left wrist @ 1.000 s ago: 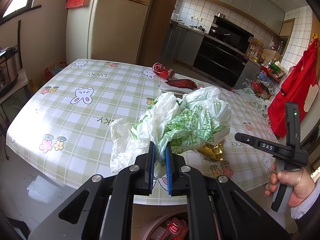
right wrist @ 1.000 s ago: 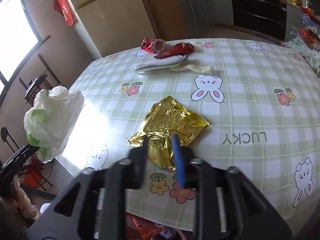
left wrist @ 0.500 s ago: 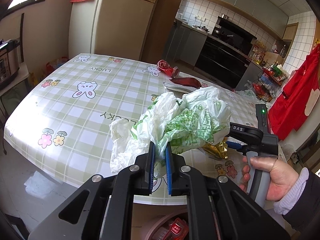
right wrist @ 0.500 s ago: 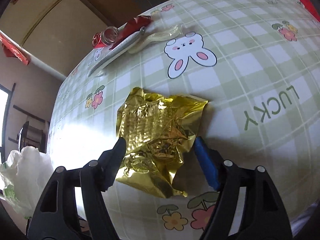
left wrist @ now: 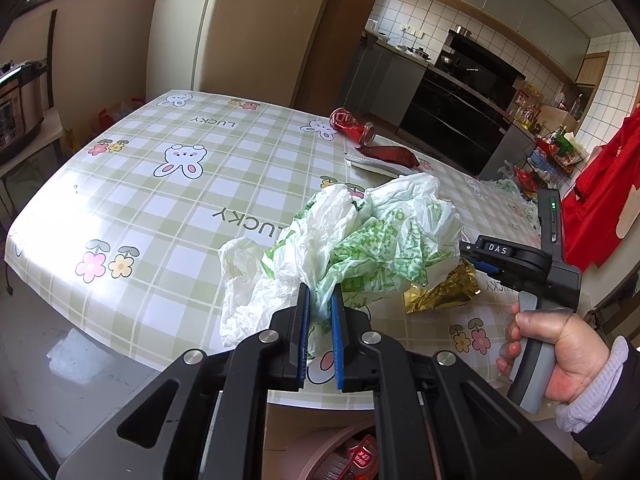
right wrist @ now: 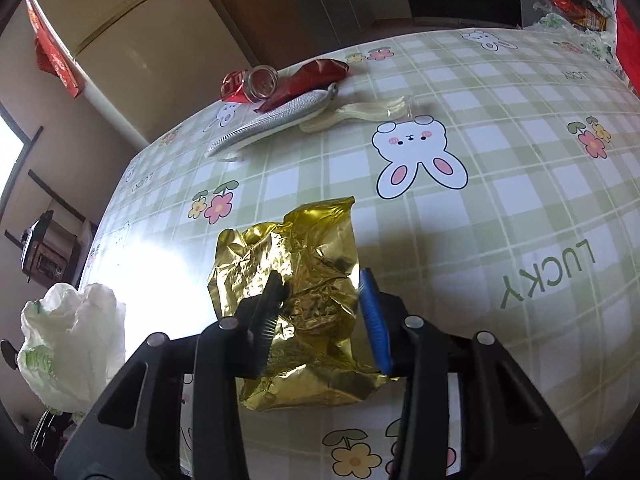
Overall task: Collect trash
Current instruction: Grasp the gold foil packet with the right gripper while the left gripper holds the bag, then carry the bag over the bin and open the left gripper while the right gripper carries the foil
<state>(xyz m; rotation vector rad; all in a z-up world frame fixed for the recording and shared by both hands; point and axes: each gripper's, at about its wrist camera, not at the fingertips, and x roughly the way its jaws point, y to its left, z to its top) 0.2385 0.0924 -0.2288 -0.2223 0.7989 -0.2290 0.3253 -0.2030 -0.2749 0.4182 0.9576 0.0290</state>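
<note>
Trash pickup at checked bench (right wrist: pixel 500 152).
Left hand-held gripper (left wrist: pixel 319 332) clamping crumpled white-green plastic bag (left wrist: pixel 360 248) above near bench edge; right hand-held gripper (right wrist: pixel 320 312) closing around gold foil wrapper (right wrist: pixel 304 280) lying on bench, jaws straddling it, pads not yet pressing together.

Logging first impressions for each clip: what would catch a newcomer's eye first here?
The crumpled gold foil wrapper near the table's front edge, with the right claw closing around it. Next, the bunched white-and-green plastic bag clamped in the left claw. Farther back on the checked tablecloth lies a crushed red can.
</note>
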